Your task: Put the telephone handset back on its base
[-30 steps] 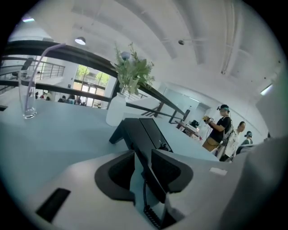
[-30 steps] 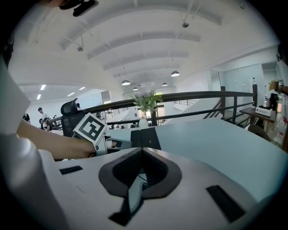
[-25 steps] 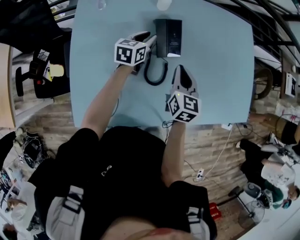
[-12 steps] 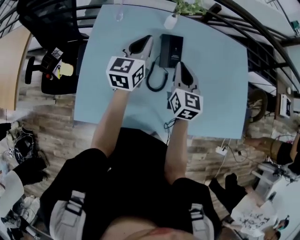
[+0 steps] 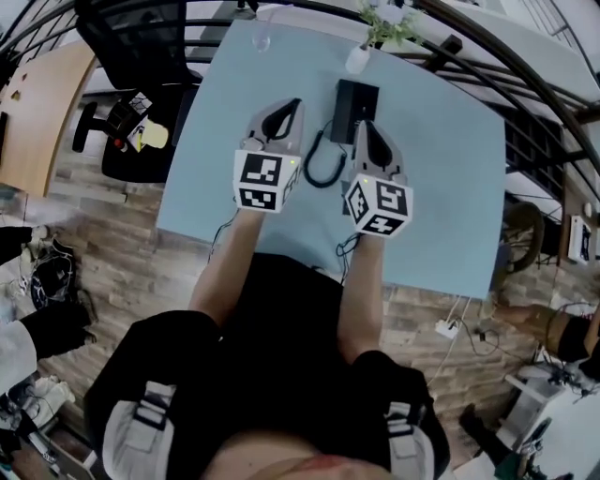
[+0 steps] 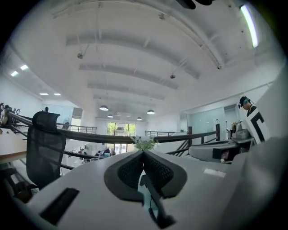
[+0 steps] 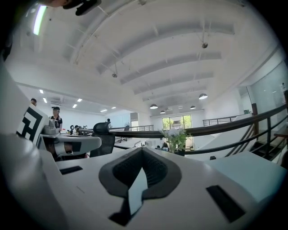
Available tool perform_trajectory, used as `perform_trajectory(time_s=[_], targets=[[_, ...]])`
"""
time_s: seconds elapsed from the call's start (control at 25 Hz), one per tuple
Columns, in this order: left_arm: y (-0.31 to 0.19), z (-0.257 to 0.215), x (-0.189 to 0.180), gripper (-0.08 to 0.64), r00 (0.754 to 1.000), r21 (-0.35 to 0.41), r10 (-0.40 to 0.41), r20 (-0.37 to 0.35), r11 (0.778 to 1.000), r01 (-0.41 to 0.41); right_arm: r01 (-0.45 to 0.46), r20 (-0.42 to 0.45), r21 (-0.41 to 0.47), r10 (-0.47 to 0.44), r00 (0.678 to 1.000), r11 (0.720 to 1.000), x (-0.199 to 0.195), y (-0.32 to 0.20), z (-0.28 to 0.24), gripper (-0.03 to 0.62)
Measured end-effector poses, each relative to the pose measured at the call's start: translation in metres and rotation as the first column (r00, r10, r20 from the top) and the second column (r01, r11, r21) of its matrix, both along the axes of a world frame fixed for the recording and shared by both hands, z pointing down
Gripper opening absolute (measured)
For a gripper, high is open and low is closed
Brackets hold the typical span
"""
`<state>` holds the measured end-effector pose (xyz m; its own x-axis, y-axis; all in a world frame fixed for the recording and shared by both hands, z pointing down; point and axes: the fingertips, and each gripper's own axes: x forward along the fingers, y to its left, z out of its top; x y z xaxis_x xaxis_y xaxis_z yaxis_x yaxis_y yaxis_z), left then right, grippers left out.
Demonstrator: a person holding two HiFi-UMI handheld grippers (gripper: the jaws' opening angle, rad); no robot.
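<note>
The black telephone (image 5: 354,110) lies at the far middle of the light blue table (image 5: 441,187), and its cord (image 5: 322,166) loops toward me. I cannot tell the handset apart from the base in the head view. My left gripper (image 5: 289,105) hovers left of the phone and my right gripper (image 5: 365,127) just in front of it, over the cord's right end. Both point away from me. The left gripper (image 6: 143,152) has its jaws pressed together with nothing between them. The right gripper (image 7: 142,149) is likewise shut and empty. Neither gripper view shows the phone.
A small plant (image 5: 380,21) in a white pot (image 5: 356,59) and a glass (image 5: 262,40) stand at the table's far edge. A black office chair (image 5: 141,47) stands at the far left. Cables (image 5: 459,328) lie on the wooden floor to the right.
The left gripper has come away from the phone's left side. Both grippers now hang level, side by side, nearer me than the phone. The head view has shifted.
</note>
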<state>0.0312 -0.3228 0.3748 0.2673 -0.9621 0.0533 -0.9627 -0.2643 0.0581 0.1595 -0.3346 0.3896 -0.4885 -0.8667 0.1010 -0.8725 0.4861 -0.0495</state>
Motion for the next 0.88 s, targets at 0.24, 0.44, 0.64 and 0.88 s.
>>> perform_trajectory(time_s=[0.24,0.44,0.64,0.88], targets=[[0.004,-0.005,0.007,0.0,1.0,0.01,0.001,0.02,1.0,-0.002,0.032,-0.002,0.012,-0.032,0.999,0.999,-0.008,-0.006,-0.007,-0.008],[0.01,-0.008,0.008,0.0,0.999,0.013,-0.006,0.042,1.0,0.006,0.056,-0.003,0.02,-0.056,0.998,0.998,-0.012,-0.001,-0.01,-0.008],[0.006,0.0,-0.001,0.0,0.999,-0.002,-0.011,0.036,1.0,0.011,0.065,-0.007,0.014,-0.065,0.998,0.998,-0.021,-0.005,-0.004,-0.008],[0.01,0.001,0.001,0.0,0.999,-0.007,-0.005,0.034,1.0,0.005,0.07,-0.015,0.022,-0.07,0.997,0.997,-0.021,-0.002,-0.005,-0.008]])
